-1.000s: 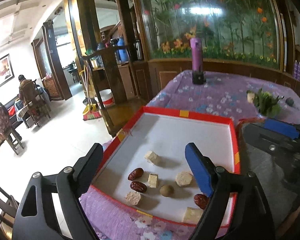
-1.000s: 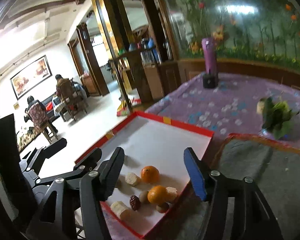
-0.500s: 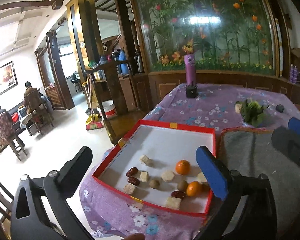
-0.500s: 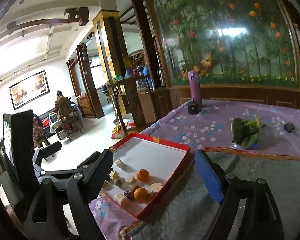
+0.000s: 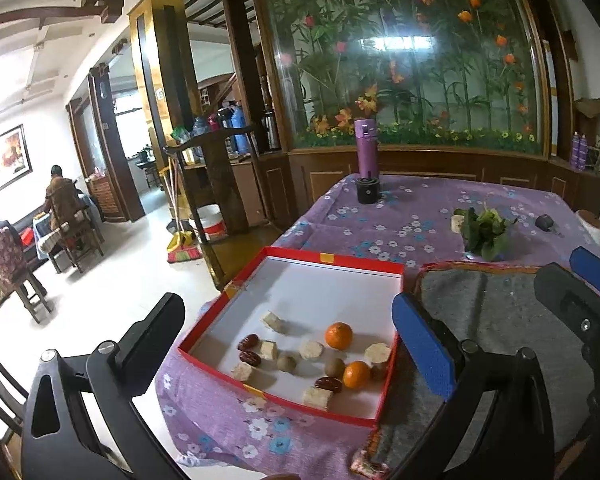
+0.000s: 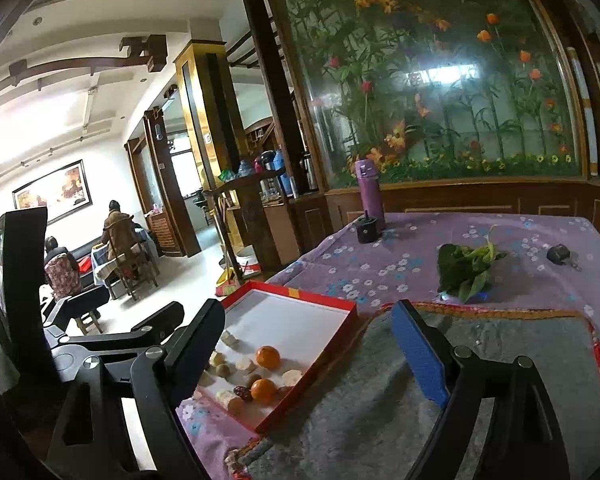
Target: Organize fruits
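From my left gripper (image 5: 288, 326), jaws wide and empty, I see two seated people (image 5: 62, 200) across the tiled room at far left. The fruits (image 5: 338, 335) lie in the red-rimmed tray (image 5: 328, 258) at the purple floral tablecloth's (image 5: 420, 216) near-left corner, grey mat (image 5: 496, 320) beside. My right gripper (image 6: 308, 340), jaws likewise wide and empty, hangs over tray and mat.

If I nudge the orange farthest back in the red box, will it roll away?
Probably. The orange looks round and smooth, resting free on the flat white floor of the red box. It likely stops at a wall or against the pale chunk beside it.
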Action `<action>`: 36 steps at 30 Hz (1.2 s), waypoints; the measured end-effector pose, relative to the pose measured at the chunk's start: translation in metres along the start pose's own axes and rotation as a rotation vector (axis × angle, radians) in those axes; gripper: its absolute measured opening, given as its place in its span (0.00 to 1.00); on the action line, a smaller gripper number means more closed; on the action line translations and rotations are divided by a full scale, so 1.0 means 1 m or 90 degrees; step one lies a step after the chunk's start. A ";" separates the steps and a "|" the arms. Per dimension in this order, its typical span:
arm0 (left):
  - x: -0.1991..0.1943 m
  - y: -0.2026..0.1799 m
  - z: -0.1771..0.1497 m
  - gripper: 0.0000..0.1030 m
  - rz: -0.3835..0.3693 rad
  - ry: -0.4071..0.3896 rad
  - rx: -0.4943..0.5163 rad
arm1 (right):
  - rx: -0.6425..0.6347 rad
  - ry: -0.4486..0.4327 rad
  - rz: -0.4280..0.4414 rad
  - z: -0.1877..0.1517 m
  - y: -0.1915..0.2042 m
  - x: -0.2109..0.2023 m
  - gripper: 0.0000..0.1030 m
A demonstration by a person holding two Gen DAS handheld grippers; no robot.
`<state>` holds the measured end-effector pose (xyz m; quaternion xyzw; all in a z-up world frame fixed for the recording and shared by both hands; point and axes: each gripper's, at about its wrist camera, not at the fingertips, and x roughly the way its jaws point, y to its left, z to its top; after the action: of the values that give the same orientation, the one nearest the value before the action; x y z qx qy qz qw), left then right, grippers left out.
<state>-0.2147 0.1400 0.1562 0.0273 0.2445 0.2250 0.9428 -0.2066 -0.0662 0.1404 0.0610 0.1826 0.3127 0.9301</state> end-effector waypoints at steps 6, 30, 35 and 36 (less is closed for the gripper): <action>-0.003 -0.007 0.006 1.00 -0.023 0.003 0.000 | -0.002 -0.020 -0.019 0.004 -0.006 -0.011 0.84; -0.017 -0.033 0.023 1.00 -0.035 -0.006 0.015 | -0.020 -0.067 -0.026 0.013 -0.012 -0.051 0.85; -0.017 -0.029 0.023 1.00 -0.031 -0.005 0.005 | -0.016 -0.056 -0.015 0.012 -0.012 -0.047 0.87; -0.017 -0.029 0.023 1.00 -0.030 -0.004 0.004 | -0.018 -0.052 -0.013 0.011 -0.011 -0.045 0.87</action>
<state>-0.2052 0.1084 0.1790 0.0255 0.2427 0.2018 0.9485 -0.2297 -0.1024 0.1621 0.0586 0.1408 0.3027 0.9408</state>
